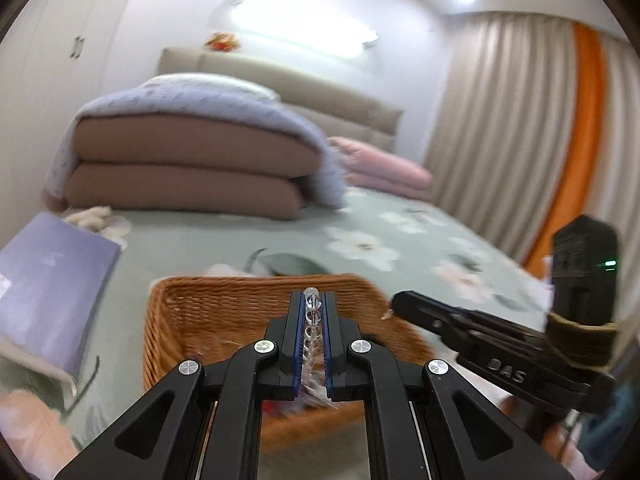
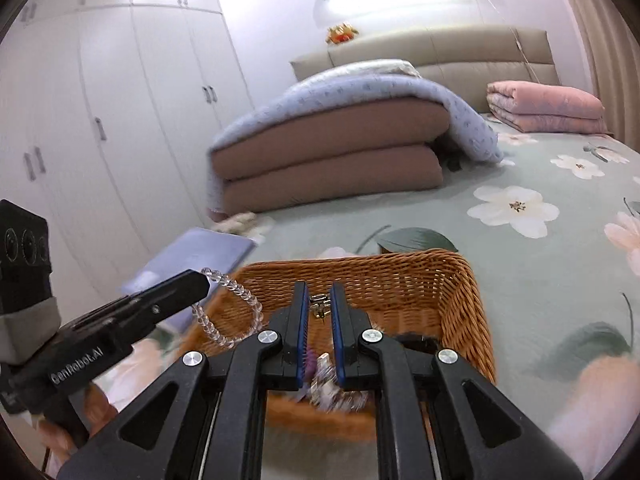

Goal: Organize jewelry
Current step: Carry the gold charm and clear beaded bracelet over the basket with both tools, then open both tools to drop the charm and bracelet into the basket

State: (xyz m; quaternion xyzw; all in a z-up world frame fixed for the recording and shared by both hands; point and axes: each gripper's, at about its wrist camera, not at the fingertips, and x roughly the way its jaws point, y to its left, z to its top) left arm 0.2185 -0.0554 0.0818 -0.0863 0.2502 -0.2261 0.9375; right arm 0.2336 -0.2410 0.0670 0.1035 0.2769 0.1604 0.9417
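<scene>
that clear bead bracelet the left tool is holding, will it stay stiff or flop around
Likely floppy: the clear bead bracelet droops in a loop below the left tool. Its round, glossy beads could slip or roll if set down. It probably weighs little, since the drooping loop hangs from one pinched section.

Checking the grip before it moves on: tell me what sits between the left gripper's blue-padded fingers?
A clear beaded bracelet sits pinched there in the left wrist view; it hangs looped in the right wrist view.

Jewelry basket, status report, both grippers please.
Left gripper shut on clear bead bracelet. Right gripper shut on small metal piece. Both above wicker basket; nothing blocking.
</scene>
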